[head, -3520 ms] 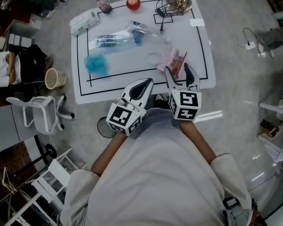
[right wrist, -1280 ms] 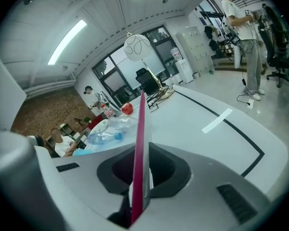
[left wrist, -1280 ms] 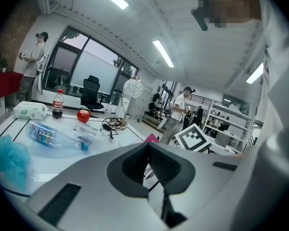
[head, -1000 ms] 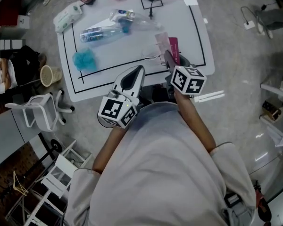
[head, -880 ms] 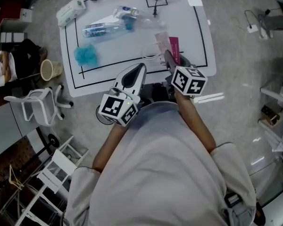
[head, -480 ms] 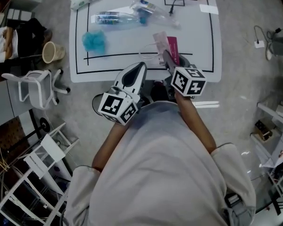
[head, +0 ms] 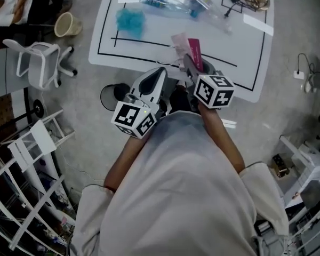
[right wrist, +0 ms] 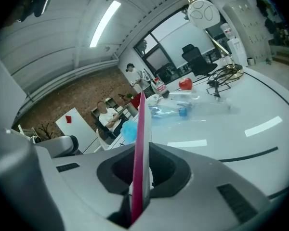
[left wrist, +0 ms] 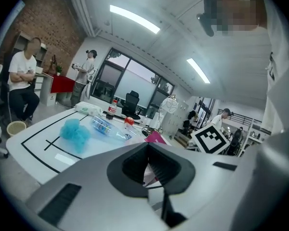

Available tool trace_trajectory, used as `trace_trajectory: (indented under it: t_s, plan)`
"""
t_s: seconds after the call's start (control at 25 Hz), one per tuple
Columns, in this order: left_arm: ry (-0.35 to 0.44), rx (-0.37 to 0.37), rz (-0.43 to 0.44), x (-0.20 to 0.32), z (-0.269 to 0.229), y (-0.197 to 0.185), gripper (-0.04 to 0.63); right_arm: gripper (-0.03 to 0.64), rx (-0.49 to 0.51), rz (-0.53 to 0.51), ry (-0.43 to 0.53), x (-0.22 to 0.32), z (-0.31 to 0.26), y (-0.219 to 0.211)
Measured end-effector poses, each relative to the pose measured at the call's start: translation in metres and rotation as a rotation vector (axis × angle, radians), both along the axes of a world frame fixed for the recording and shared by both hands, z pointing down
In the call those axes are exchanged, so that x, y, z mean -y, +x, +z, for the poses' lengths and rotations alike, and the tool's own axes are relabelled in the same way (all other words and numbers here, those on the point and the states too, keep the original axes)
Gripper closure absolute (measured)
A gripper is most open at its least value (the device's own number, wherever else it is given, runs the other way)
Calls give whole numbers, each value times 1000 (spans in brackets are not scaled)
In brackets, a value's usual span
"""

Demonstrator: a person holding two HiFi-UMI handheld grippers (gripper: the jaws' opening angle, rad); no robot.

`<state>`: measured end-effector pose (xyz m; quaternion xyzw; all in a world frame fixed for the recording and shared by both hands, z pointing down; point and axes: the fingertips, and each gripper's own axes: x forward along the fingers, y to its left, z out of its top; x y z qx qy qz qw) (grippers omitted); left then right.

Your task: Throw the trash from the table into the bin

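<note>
Holding the pink wrapper [right wrist: 140, 138] upright by its lower edge, my right gripper [head: 192, 71] hangs over the near side of the white table [head: 250, 57]. My left gripper [head: 158, 80] is clenched on nothing, near the black bin [head: 109, 96] on the floor.

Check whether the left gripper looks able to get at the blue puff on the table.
Probably yes. The left gripper is empty with jaws together, and bare table lies between it and the blue puff; nothing stands in that path. It would have to open first and reach forward.
</note>
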<state>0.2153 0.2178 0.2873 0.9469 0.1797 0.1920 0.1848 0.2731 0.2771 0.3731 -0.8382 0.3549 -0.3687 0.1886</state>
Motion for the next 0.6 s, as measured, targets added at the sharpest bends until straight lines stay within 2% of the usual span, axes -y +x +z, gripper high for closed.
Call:
trace_trajectory:
  t_s: [0.6]
  plan:
    - [-14,-19,-220,87,-3,-48,591,572,-8,-300,-42,104,-5,-53]
